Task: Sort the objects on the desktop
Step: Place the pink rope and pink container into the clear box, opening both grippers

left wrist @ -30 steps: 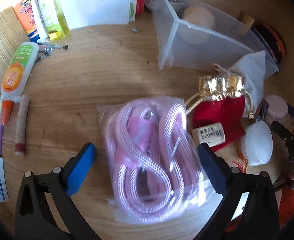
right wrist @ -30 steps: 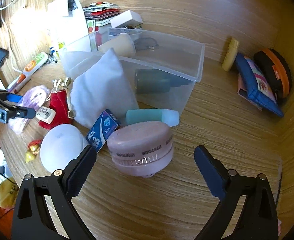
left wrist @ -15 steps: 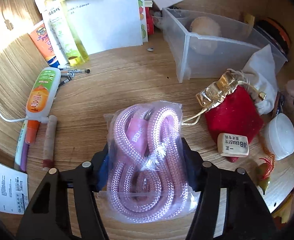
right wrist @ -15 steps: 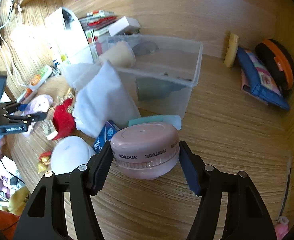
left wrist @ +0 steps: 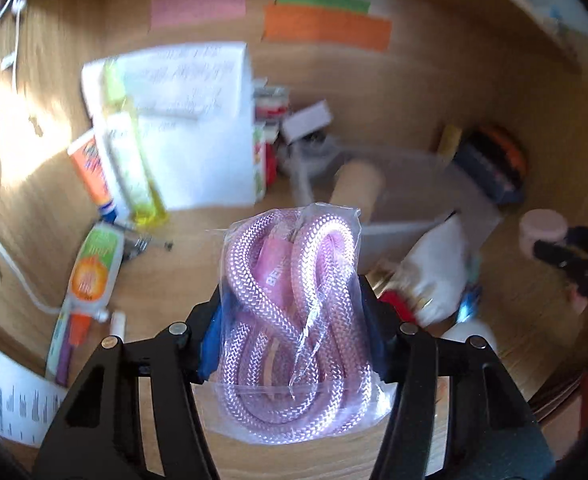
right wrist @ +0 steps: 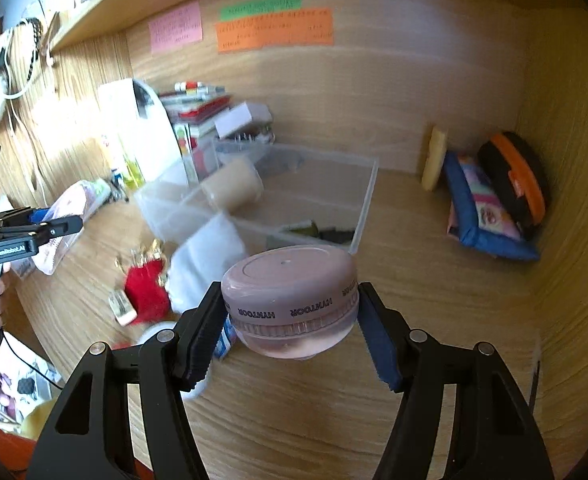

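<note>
Since the earlier frames both grippers had closed on their loads and lifted them off the desk [right wrist: 433, 280]. The left gripper [left wrist: 294, 332] held the bagged pink cord [left wrist: 294, 320] clear of the wood, its blue pads pressed into the plastic on either side. The right gripper [right wrist: 290, 312] clamped the round pink case [right wrist: 290, 296] by its sides, the case raised above the desktop.

Just below and beyond the case lay a small blue box [right wrist: 224, 340], a white pouch [right wrist: 210, 256] and a red drawstring bag [right wrist: 146, 288] with an eraser [right wrist: 122, 308] beside it. Behind these stood the clear plastic bin [right wrist: 357, 216], a beige roll [right wrist: 234, 188] leaning at its near corner; the pouch rested against the bin's front wall. In the left view, an orange-labelled tube [left wrist: 94, 268] and pens lay to the left of the cord, with a sheet of paper [left wrist: 198, 128] and a yellow-green bottle [left wrist: 130, 152] propped farther back. Against the far right corner leaned a blue pouch [right wrist: 481, 216] and an orange-and-black case [right wrist: 517, 184]. Coloured notes [right wrist: 274, 28] were stuck on the back panel.
</note>
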A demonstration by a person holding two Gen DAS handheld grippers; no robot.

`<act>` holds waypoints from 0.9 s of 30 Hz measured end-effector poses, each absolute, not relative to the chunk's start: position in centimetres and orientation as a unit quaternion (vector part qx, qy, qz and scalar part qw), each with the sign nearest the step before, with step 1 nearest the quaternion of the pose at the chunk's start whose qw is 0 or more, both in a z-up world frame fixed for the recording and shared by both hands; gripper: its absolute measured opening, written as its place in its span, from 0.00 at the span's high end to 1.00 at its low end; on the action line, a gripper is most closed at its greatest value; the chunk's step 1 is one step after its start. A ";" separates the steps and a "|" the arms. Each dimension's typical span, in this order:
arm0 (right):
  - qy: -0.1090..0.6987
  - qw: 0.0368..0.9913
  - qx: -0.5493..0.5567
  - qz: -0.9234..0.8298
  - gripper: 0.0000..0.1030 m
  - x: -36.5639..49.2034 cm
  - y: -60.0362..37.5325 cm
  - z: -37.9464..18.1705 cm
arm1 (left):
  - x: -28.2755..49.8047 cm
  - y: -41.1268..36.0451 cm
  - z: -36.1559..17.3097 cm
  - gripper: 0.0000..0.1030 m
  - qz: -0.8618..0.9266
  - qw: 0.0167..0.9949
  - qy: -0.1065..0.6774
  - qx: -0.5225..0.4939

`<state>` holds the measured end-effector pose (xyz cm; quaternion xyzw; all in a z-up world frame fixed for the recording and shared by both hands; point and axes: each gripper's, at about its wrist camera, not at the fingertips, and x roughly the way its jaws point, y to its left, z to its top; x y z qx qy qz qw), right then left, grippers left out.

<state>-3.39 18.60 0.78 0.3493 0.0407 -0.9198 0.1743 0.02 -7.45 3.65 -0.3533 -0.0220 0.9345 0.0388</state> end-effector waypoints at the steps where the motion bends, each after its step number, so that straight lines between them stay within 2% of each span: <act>1: 0.039 0.175 0.343 -0.922 0.40 -3.4 18.7 1.2 | -0.1 -7.1 4.2 0.44 0.936 0.047 -0.023 -0.347; 9: 0.033 0.179 0.305 -0.935 0.40 -5.1 17.9 3.8 | -2.8 -4.6 6.1 0.44 0.938 0.103 -0.043 -0.329; 14: 0.020 0.186 0.297 -0.937 0.40 -7.1 17.2 4.3 | -4.9 -3.1 6.8 0.44 0.942 0.105 -0.027 -0.316; 27: 0.006 0.191 0.356 -0.915 0.40 -13.6 13.9 0.3 | -12.0 -4.0 3.9 0.44 0.928 0.115 -0.064 -0.349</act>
